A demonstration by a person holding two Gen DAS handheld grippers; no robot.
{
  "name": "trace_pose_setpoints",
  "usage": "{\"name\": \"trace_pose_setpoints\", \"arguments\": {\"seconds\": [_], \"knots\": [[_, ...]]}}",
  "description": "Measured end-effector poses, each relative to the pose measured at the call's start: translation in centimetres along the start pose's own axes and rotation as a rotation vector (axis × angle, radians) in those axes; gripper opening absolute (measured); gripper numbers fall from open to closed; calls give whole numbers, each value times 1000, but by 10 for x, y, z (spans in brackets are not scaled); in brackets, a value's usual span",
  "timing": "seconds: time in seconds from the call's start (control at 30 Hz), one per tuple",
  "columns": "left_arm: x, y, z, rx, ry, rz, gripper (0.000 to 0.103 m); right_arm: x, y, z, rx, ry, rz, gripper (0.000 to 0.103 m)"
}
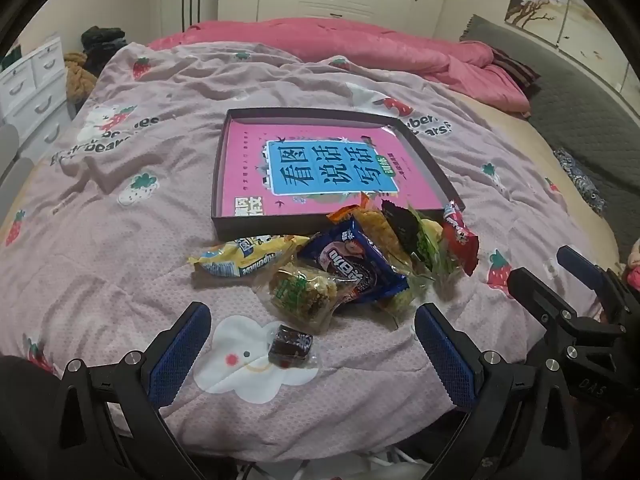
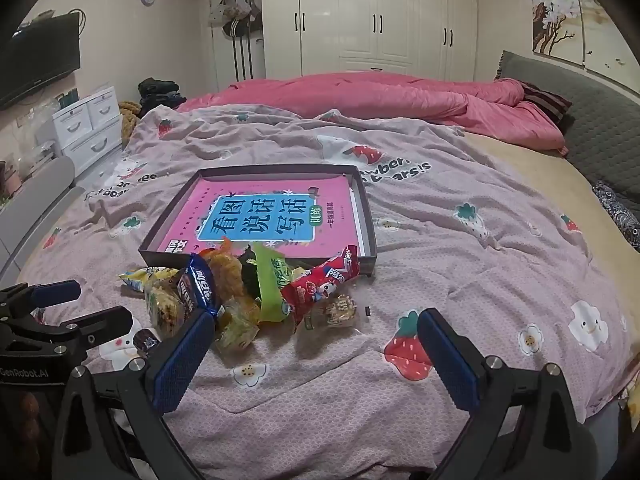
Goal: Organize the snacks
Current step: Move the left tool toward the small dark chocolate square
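Note:
A heap of wrapped snacks lies on the pink quilt just in front of a shallow dark box with a pink book inside. The heap includes a yellow packet, a blue cookie packet, a red packet and a green one. One small dark sweet sits alone nearer to me. My left gripper hangs open over that sweet, touching nothing. My right gripper is open too, just short of the heap's near edge, empty.
The quilt covers a wide bed with a rumpled pink duvet at the far side. White drawers stand at the left, wardrobes behind. The right gripper's body shows at the right of the left wrist view.

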State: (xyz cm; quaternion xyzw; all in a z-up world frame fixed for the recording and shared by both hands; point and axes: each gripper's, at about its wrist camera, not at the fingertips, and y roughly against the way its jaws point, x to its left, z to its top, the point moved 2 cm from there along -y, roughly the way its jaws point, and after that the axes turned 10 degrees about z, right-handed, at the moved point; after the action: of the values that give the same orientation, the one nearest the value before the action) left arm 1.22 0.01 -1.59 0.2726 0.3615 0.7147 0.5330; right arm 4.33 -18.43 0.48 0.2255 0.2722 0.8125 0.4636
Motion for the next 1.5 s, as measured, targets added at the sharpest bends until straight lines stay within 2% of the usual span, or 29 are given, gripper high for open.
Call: {"name": "trace_pose_setpoints", "arguments": {"seconds": [1.1, 1.13, 1.33, 1.5], "knots": [[7, -1, 0, 3, 4, 14, 102, -3, 0, 1, -1, -18, 4, 102], [6, -1, -1, 11, -7, 33, 102, -5, 0, 2, -5, -21, 1, 102], [10, -8, -3, 32, 32, 9, 102, -13, -2, 5, -19, -52, 4, 102], [19, -17, -7, 110, 56, 18, 102, -20, -6, 5, -9, -81, 11, 102]]}}
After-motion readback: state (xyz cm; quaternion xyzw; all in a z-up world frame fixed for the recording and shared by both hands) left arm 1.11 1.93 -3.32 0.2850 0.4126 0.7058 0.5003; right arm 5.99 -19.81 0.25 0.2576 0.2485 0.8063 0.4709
